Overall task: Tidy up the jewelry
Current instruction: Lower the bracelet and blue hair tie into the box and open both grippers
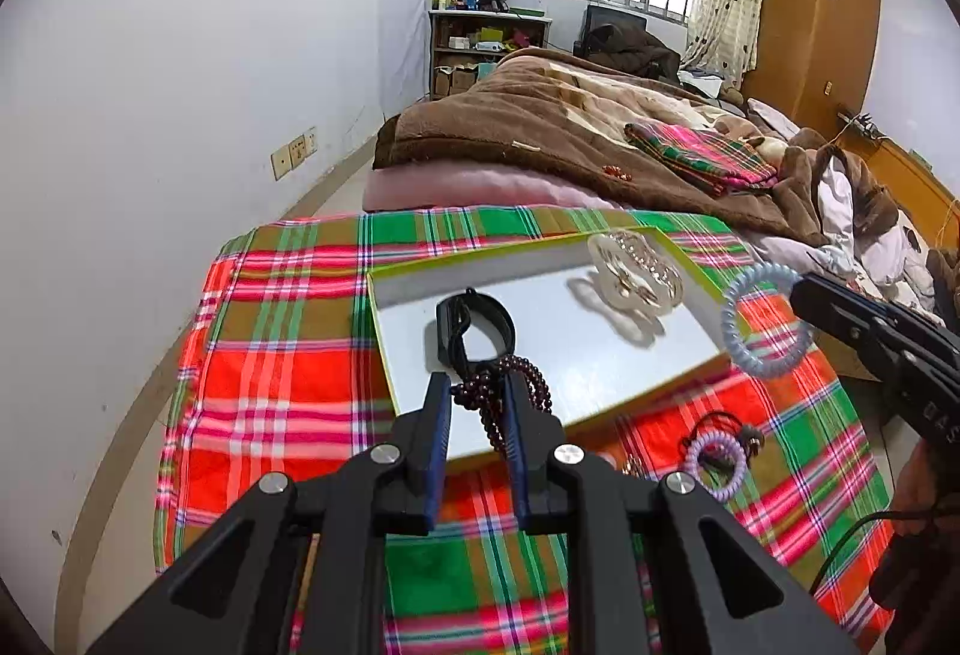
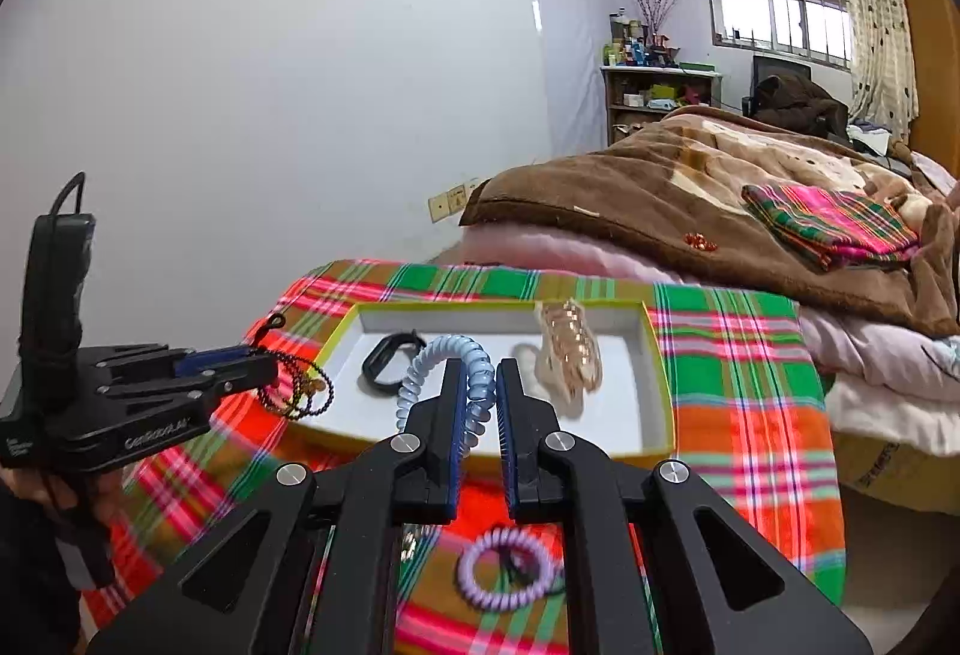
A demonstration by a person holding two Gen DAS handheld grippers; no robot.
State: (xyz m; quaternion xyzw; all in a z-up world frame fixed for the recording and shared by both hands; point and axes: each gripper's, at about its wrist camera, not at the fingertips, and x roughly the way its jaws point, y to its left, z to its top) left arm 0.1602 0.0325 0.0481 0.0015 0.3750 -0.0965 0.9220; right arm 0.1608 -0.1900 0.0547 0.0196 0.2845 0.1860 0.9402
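**Both hand-held grippers loaded, over the tray**

Your left hand-held gripper (image 1: 477,403) is pinching a dark bead necklace (image 1: 510,385); the strand hangs between the pads, above the near edge of the white tray (image 1: 600,349). Your right hand-held gripper (image 2: 480,391) is clamped on a pale blue spiral hair tie (image 2: 420,373), held in the air over the tray's near side. Inside the tray: a black band (image 2: 390,361) towards the left, a clear hair claw clip (image 2: 570,349) towards the right. The tray sits on the plaid cloth (image 2: 738,355) covering the surface. A lilac spiral hair tie (image 2: 504,571) lies on the cloth near you, outside the tray, with a small black item inside it that's too blurred to identify.
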